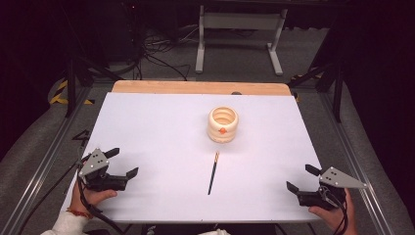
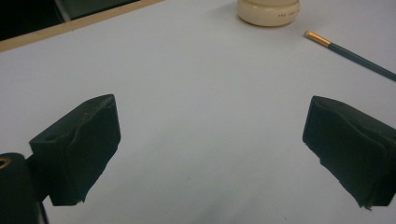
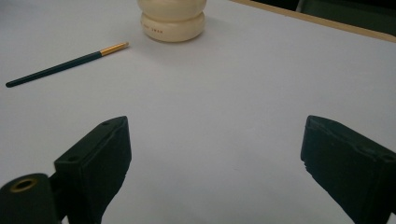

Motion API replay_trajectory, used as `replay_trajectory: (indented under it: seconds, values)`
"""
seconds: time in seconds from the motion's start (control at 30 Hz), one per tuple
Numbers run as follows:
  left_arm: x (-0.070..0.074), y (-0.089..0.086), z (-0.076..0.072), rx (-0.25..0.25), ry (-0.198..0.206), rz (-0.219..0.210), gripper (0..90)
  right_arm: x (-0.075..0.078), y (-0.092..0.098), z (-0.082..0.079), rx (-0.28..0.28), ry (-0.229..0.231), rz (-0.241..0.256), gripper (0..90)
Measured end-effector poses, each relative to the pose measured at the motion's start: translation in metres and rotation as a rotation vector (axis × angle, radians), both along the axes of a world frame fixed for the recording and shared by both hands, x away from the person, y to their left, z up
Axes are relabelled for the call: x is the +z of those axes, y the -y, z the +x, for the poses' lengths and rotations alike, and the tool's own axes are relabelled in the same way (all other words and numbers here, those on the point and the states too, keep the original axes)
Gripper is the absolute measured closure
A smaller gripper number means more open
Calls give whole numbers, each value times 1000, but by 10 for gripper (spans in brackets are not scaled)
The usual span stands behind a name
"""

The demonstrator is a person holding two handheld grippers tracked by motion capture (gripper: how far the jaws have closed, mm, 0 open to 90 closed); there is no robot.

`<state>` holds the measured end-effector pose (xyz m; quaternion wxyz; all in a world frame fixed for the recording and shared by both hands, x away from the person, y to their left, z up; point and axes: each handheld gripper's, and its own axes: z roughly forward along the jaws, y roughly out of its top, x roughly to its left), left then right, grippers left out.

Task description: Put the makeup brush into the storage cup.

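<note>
At the bottom left of the high view the left gripper (image 1: 122,162) rests on the table's matte white sheet (image 1: 161,127), jaws spread wide with nothing between them; a grey three-cornered plate sits on top and a hand (image 1: 90,196) holds it from below. At the bottom right, the right gripper (image 1: 302,177) mirrors it, jaws likewise spread and empty, held by the other hand (image 1: 333,215). In the gripper views the jaws are blocky black pads with a slightly wrinkled, rubbery skin.

In the lower middle of the frame, well apart from both grippers, lies a thin dark brush handle (image 1: 213,173) with a gold metal band at its far end (image 2: 317,37). Just beyond that tip stands a cream, glossy, ribbed round jar (image 1: 222,124), open at the top, with a small orange mark on its front. Tiny print runs along its base (image 3: 159,31), too small to read.

Past the sheet runs a bare wooden table edge (image 1: 195,87). Farther off, at the top of the frame, are cables on a grey floor and a white metal stand (image 1: 240,24).
</note>
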<state>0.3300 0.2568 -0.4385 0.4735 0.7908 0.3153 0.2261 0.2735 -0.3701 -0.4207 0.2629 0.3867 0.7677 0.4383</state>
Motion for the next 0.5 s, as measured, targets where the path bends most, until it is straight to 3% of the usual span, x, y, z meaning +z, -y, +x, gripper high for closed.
replay_trajectory:
  seconds: [0.07, 0.2, 0.3, 0.4, 0.5]
  values:
    - [-1, 1, -1, 0, -21, 12, 50, 0, -1, 2, 1, -8, -4, 83]
    - [-4, 1, -3, -6, -24, 30, 49, 3, -6, 5, 1, -5, -8, 84]
    - [-6, 1, -3, 7, -31, 31, 52, 5, -13, 8, 16, 0, -14, 105]
    - [-5, 0, -3, 0, -38, 3, 53, 5, -20, 10, 32, -8, -24, 143]
    - [-7, 0, -3, -5, -43, 16, 57, 6, -27, 15, 42, -19, -20, 158]
